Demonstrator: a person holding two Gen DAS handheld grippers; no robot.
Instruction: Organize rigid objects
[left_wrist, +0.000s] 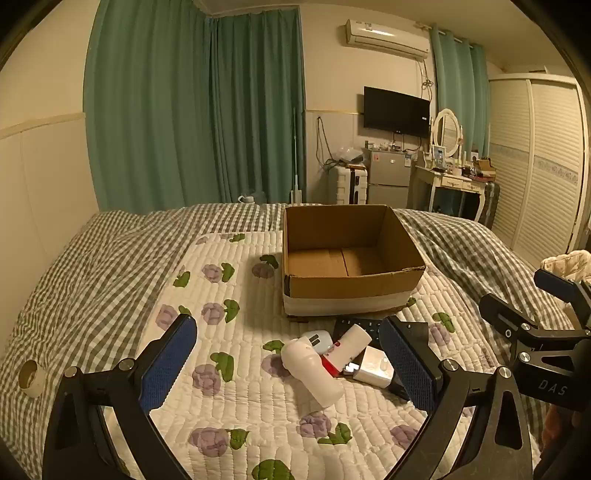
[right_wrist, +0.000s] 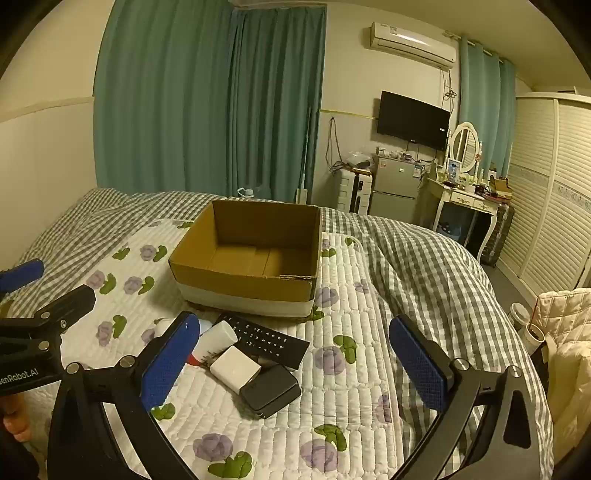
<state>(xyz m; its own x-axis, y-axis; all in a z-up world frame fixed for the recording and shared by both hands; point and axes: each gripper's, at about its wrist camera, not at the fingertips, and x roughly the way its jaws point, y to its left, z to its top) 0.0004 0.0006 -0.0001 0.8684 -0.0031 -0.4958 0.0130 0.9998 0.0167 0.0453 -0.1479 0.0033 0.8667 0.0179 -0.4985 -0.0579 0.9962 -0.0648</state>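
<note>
From the left wrist view, the left claw (left_wrist: 288, 363) hung with its jaws wide apart and nothing between them, over a heap of small items just in front of the cardboard box (left_wrist: 351, 288) on the bed — a white cylinder (left_wrist: 312, 371) nearest.

From the right wrist view, the right claw (right_wrist: 295, 360) likewise stood apart and unloaded above the remote (right_wrist: 266, 339), white charger (right_wrist: 235, 367) and black case (right_wrist: 269, 391), all just in front of the box. Nothing lay inside it; I judged sorting was only starting, the next move being a descent and closing on one item.
</note>
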